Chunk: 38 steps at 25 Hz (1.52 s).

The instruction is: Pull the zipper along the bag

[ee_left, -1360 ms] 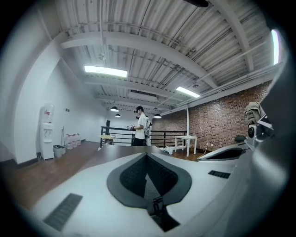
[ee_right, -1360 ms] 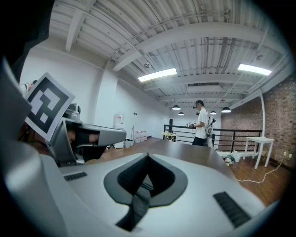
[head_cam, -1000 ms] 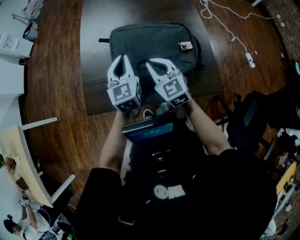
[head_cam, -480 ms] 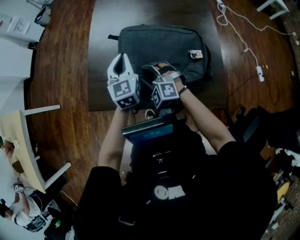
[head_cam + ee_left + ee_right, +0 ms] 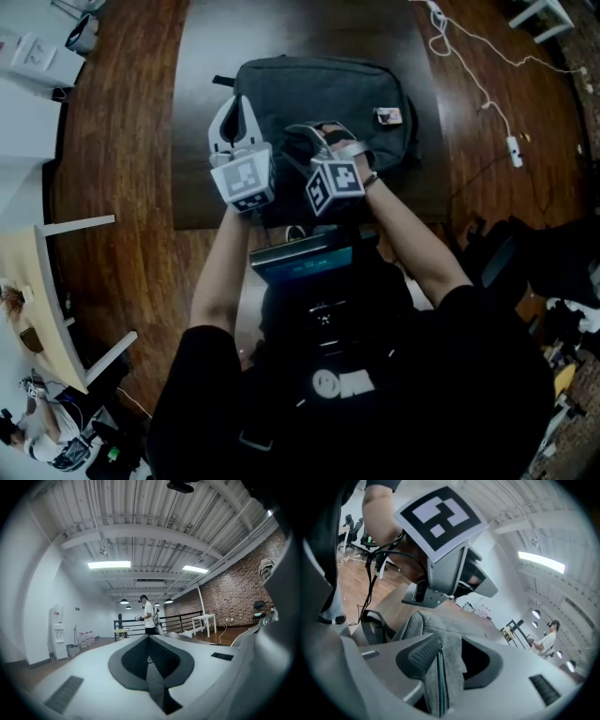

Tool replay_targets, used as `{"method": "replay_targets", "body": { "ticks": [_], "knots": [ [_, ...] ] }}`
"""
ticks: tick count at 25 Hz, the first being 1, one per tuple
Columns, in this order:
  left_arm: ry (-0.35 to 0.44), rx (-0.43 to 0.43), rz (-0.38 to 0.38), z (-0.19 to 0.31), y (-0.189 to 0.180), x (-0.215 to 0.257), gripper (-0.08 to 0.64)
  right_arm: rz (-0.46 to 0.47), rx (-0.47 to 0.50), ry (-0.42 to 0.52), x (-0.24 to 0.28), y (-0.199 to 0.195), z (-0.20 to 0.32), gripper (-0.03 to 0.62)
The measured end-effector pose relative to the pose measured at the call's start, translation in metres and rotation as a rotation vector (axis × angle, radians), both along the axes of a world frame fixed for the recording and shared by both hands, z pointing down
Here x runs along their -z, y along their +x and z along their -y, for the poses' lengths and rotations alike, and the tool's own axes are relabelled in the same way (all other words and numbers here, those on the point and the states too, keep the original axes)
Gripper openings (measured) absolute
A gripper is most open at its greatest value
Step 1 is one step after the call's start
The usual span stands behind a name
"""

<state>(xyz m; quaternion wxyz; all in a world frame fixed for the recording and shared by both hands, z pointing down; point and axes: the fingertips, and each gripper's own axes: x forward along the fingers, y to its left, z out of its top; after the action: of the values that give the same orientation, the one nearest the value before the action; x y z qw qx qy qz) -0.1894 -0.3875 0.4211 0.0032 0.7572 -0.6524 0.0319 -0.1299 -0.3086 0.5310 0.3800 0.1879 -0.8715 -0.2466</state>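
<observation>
The grey bag [image 5: 319,94] lies on the dark surface [image 5: 197,56]. At the bag's near edge the right fingers [image 5: 417,653], released but just closing in, straddle its zipper [image 5: 439,681]: centre on the pull before clenching. The left fingers [image 5: 131,656], clenched empty, should brace the bag

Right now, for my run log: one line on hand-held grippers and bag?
left hand-held gripper: shut, empty | right hand-held gripper: jaws just closing, not clamped | between its jaws: zipper of bag
</observation>
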Motion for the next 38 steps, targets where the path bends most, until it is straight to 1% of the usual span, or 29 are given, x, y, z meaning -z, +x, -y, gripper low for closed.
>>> {"method": "replay_targets", "body": {
  "ticks": [2, 4, 6, 8, 10, 13, 14, 17, 20, 22, 24, 26, 29, 32, 38],
  "knots": [
    [-0.001, -0.008, 0.004, 0.002, 0.001, -0.004, 0.005, -0.02, 0.012, -0.006, -0.006, -0.003, 0.0, 0.166],
    [0.005, -0.027, 0.009, 0.004, 0.004, -0.01, 0.005, -0.041, 0.042, -0.033, -0.014, -0.01, -0.003, 0.166],
    [0.013, -0.051, 0.014, 0.005, 0.007, -0.016, 0.005, -0.092, 0.072, -0.07, -0.026, -0.014, -0.006, 0.164],
    [0.013, -0.063, 0.019, 0.006, 0.008, -0.02, 0.005, -0.133, 0.084, -0.102, -0.033, -0.013, -0.007, 0.127],
    [0.003, -0.062, 0.011, 0.006, 0.007, -0.024, 0.005, -0.131, 0.067, -0.124, -0.028, -0.008, -0.007, 0.07],
    [-0.018, -0.076, -0.001, 0.009, 0.009, -0.031, 0.005, -0.14, 0.034, -0.162, -0.03, 0.002, -0.007, 0.057],
    [-0.027, -0.089, 0.0, 0.01, 0.011, -0.037, 0.005, -0.158, 0.038, -0.153, -0.035, 0.005, -0.007, 0.057],
    [-0.046, -0.126, 0.005, 0.013, 0.02, -0.05, 0.005, -0.199, 0.085, -0.071, -0.041, 0.004, -0.005, 0.056],
    [-0.054, -0.141, 0.006, 0.015, 0.023, -0.053, 0.005, -0.195, 0.122, -0.051, -0.032, 0.002, -0.006, 0.024],
    [-0.06, -0.165, 0.006, 0.016, 0.029, -0.057, 0.005, -0.188, 0.157, -0.04, -0.025, 0.003, -0.008, 0.015],
    [-0.09, -0.204, 0.003, 0.015, 0.036, -0.069, 0.005, -0.199, 0.2, -0.01, -0.024, 0.003, -0.01, 0.014],
    [-0.132, -0.239, -0.017, 0.015, 0.041, -0.084, 0.005, -0.222, 0.238, 0.023, -0.025, 0.002, -0.014, 0.014],
    [-0.183, -0.268, -0.051, 0.017, 0.045, -0.095, 0.005, -0.23, 0.268, 0.024, -0.026, 0.006, -0.015, 0.014],
    [-0.235, -0.289, -0.062, 0.021, 0.052, -0.107, 0.005, -0.233, 0.298, 0.026, -0.031, 0.014, -0.014, 0.014],
    [-0.255, -0.31, -0.079, 0.023, 0.055, -0.111, 0.005, -0.229, 0.344, 0.049, -0.035, 0.024, -0.014, 0.014]
  ]
}}
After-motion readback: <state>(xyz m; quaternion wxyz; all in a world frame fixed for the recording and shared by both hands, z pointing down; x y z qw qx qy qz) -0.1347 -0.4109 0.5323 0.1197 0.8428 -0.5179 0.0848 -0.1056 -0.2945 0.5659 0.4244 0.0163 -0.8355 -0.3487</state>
